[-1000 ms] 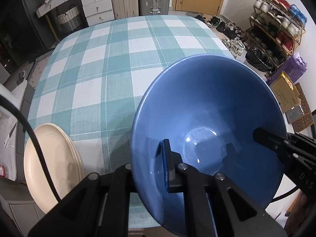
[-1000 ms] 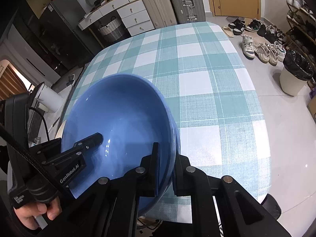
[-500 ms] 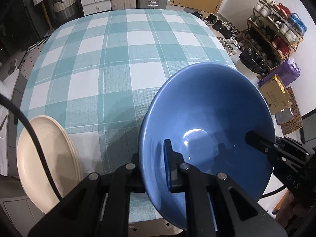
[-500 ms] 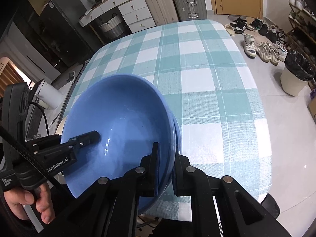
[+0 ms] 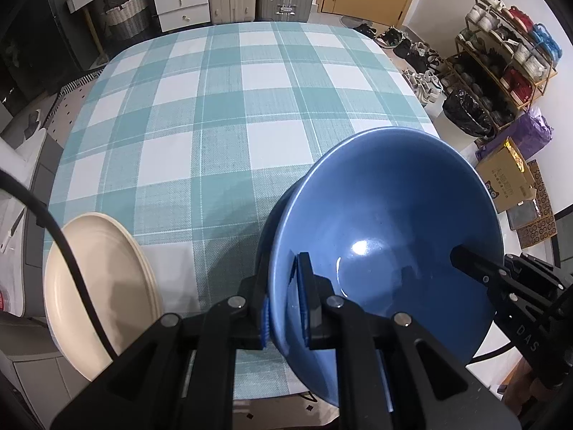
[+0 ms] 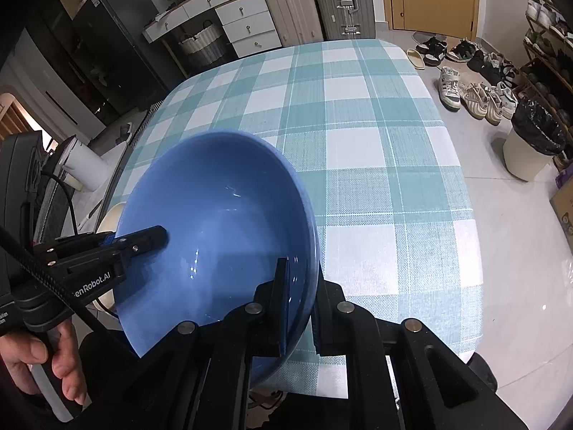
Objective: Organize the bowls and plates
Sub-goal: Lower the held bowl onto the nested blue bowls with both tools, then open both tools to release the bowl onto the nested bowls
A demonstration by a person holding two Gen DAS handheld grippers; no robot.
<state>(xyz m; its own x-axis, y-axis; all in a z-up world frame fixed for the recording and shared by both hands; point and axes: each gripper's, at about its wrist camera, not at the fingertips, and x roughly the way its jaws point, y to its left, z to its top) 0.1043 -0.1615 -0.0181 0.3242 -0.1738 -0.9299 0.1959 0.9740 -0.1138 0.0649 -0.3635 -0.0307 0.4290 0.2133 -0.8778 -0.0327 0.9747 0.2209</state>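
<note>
I hold the blue bowl (image 5: 386,236) between both tools, tilted over the near edge of the tabletop (image 5: 229,107) with its checked teal-and-white cloth. My left hand-held gripper (image 5: 284,304) pinches the bowl's rim on the left side, one finger inside the bowl and one outside against the wall. My right hand-held gripper (image 6: 299,301) pinches the opposite rim the same way, its inner finger lying on the glossy inside and the outer one behind the wall. From the left wrist camera I see the stack of cream plates (image 5: 100,286) lying at the near left corner of the tabletop, just beside the bowl and apart from it; the black cable (image 5: 53,236) crosses in front of them. That view also shows the tip of my right tool reaching in over the far rim. The right wrist camera shows only a sliver of the plates (image 6: 109,216) behind the bowl's left edge, but it does show my left hand (image 6: 39,362) wrapped around the handle of the left tool, which the other view hides. It also shows the shoes (image 6: 465,86) on the floor to the right of the tabletop and the white bin (image 6: 530,147) with a black bag.
</note>
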